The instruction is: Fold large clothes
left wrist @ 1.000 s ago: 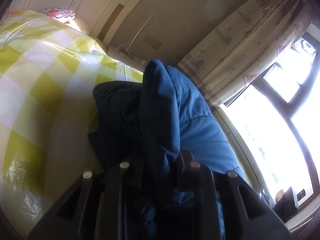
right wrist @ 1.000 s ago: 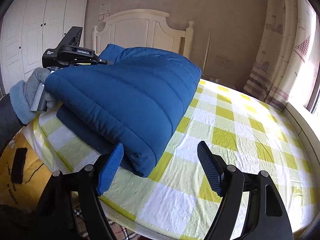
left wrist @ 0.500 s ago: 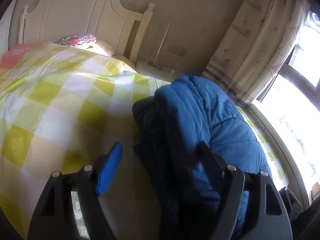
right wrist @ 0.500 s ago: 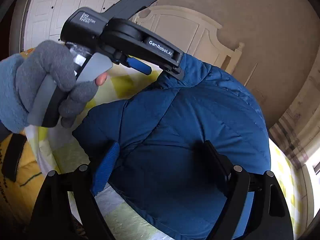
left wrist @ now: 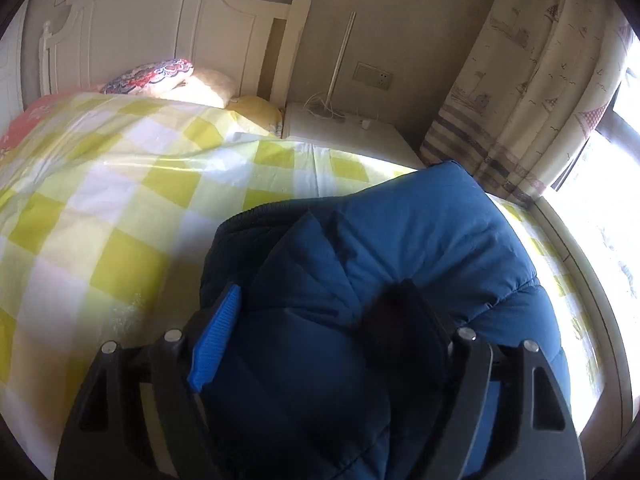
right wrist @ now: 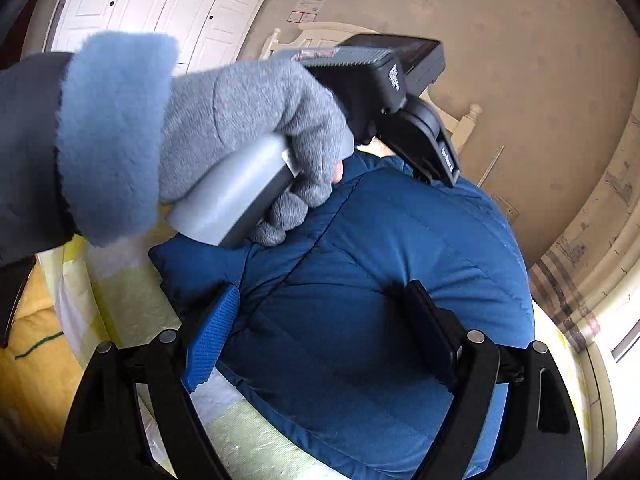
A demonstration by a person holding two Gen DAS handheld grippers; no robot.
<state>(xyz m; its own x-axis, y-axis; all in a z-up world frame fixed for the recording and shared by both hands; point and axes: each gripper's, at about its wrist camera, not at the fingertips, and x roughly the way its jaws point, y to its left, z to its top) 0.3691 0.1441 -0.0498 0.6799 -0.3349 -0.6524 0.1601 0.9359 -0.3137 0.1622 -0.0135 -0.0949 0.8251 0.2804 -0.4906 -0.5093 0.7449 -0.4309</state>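
Now the checked bed point(left wrist: 120, 208) carries the folded blue down jacket point(right wrist: 400, 280), its long axis running from six towards twelve o'clock under both tools. The left gripper point(left wrist: 316, 328) has just been opening, jaws wide astride the bundle, unclenched. The right gripper point(right wrist: 324, 328) likewise straddles it, released, equally near.

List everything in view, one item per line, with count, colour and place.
Padded quilted jacket: one, dark blue, folded in a bundle on the bed.
Checked bedsheet: one, yellow and white, covering the bed.
Wooden headboard: one, cream, at the bed's head.
Patterned pillow: one, red and blue, by the headboard.
Printed curtain: one, beige, beside the window.
Panelled wardrobe: one, white, against the wall.
Left gripper: one, black, open over the jacket.
Right gripper: one, black, open over the jacket.
Gloved hand: one, grey, holding the left gripper's handle.
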